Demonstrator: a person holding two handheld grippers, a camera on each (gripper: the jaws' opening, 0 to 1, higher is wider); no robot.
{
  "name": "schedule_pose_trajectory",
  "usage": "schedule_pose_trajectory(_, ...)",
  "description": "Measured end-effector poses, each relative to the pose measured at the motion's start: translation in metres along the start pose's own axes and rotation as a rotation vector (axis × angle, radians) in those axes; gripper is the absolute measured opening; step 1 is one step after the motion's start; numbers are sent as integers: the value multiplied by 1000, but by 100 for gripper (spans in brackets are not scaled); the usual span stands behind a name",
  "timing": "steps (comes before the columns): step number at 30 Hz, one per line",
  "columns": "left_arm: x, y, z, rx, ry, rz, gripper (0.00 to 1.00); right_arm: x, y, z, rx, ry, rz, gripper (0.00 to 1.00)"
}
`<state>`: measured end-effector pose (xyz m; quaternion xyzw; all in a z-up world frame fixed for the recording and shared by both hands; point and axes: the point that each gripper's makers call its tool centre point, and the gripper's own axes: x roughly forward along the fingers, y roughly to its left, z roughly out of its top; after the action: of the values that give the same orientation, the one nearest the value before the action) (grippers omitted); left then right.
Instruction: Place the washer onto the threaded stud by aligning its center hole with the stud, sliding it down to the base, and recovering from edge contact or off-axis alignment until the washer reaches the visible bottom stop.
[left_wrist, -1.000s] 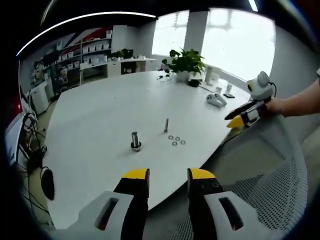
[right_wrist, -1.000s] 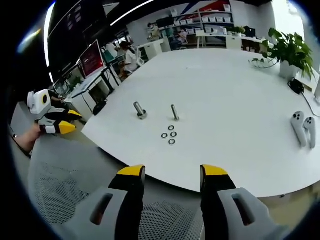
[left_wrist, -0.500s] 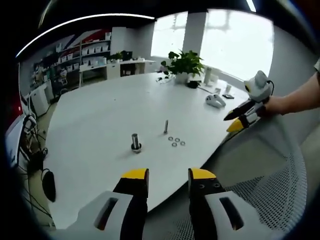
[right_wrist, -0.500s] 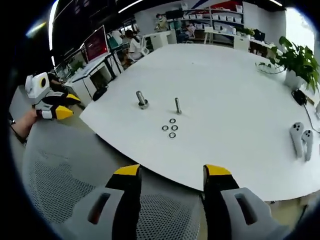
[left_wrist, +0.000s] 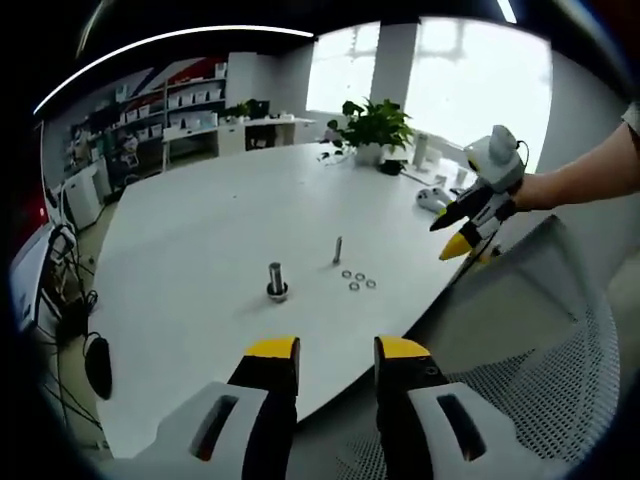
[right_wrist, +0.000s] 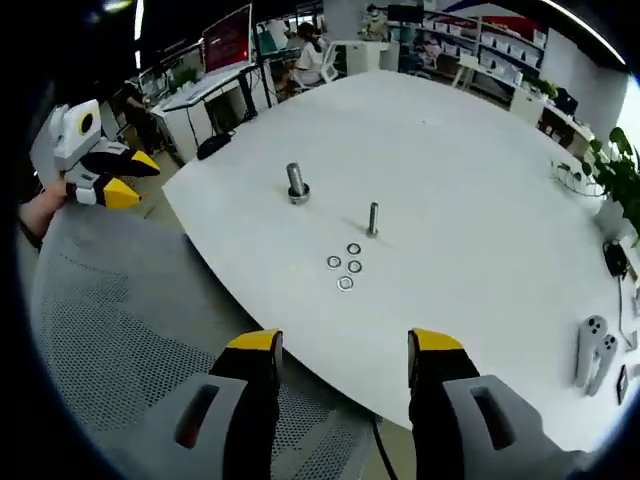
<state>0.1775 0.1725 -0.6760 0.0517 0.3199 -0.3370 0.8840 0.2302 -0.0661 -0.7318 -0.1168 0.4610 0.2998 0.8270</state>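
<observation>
On the white table (left_wrist: 190, 240) stand a thin threaded stud (left_wrist: 337, 249) and a thicker bolt with a nut at its base (left_wrist: 275, 281). Several small washers (left_wrist: 358, 279) lie flat just right of the stud. My left gripper (left_wrist: 333, 352) is open and empty, held off the table's near edge over a mesh chair. My right gripper (right_wrist: 344, 345) is also open and empty, back from the edge, with the washers (right_wrist: 346, 267) and stud (right_wrist: 372, 219) ahead of it. The right gripper (left_wrist: 458, 228) also shows in the left gripper view, held in a hand above the table's right edge.
A grey mesh chair (left_wrist: 540, 360) sits under both grippers. A potted plant (left_wrist: 372, 128) and two white controllers (right_wrist: 592, 350) are at the table's far side. Desks, shelves and monitors with seated people (right_wrist: 300, 55) lie beyond.
The right gripper has risen and swung toward the table, now looking down more steeply on the washers and stud. The left gripper has barely moved.
</observation>
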Motion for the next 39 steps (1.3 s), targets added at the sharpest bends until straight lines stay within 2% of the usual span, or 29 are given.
schedule_pose_trajectory(1,0,0,-1,4,4,0,28,5,-2,3,39,-5,6,53)
schedule_pose_trajectory(3,1,0,-1,10,7,0,28,13,-11,6,60,-14,-10,54)
schedule_pose_trajectory(7,1,0,-2,11,12,-4,28,25,-15,8,98,-2,-4,54)
schedule_pose_trajectory(13,0,2,0,4,-2,5,27,40,-20,6,82,37,-10,54)
schedule_pose_trajectory(18,1,-1,-2,12,13,-8,27,52,-22,4,70,64,-11,54)
schedule_pose_trajectory(24,1,-1,-2,7,12,-13,26,67,-20,-6,18,118,-15,52)
schedule_pose_trajectory(31,1,0,-1,0,5,-9,26,76,-26,-7,82,130,-20,52)
schedule_pose_trajectory(39,2,-1,-2,6,11,-14,24,84,-23,-2,74,142,-26,51)
